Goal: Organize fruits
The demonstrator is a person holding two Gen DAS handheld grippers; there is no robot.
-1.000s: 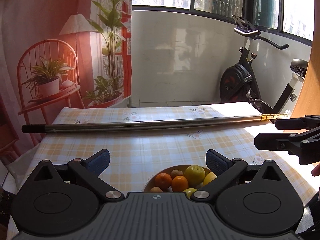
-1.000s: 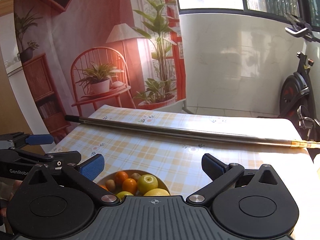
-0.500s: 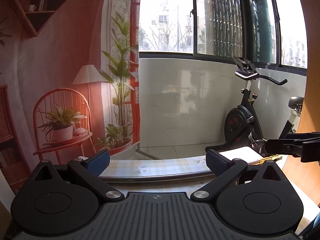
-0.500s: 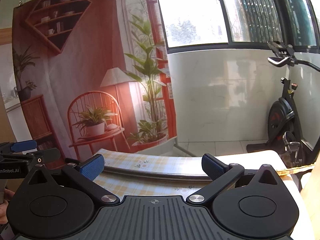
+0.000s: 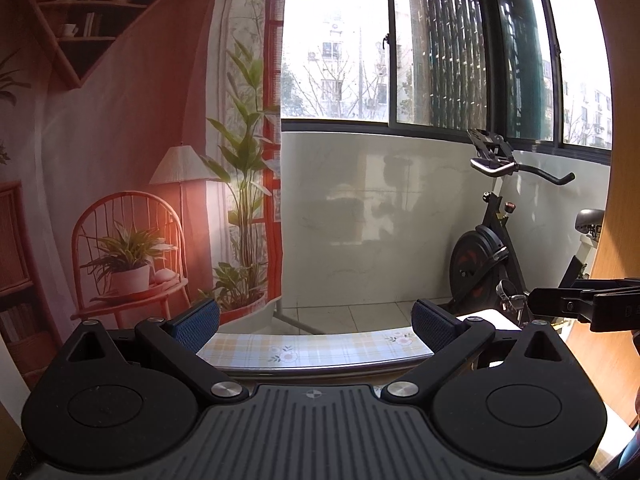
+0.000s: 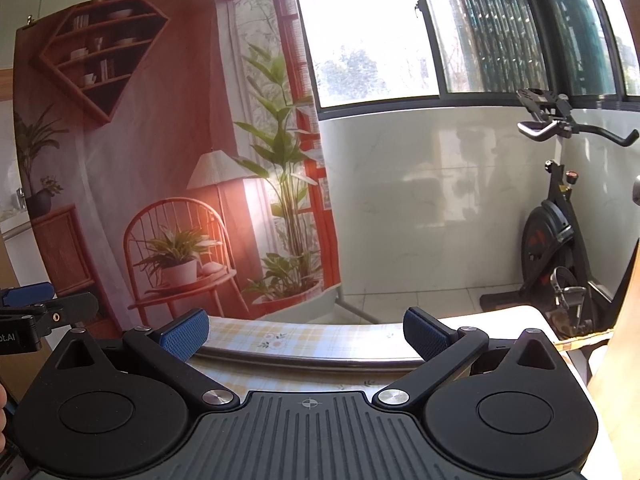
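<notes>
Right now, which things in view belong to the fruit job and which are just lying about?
Job: left gripper, open; right gripper, open; checked tablecloth. No fruit visible.

Lying about: metal pole, exercise bike, printed backdrop.

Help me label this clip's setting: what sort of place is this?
Probably a home's enclosed balcony or sunroom: an exercise bike stands by big windows, with a table in a plaid floral cloth. The cosy room at left is only a printed backdrop.
</notes>
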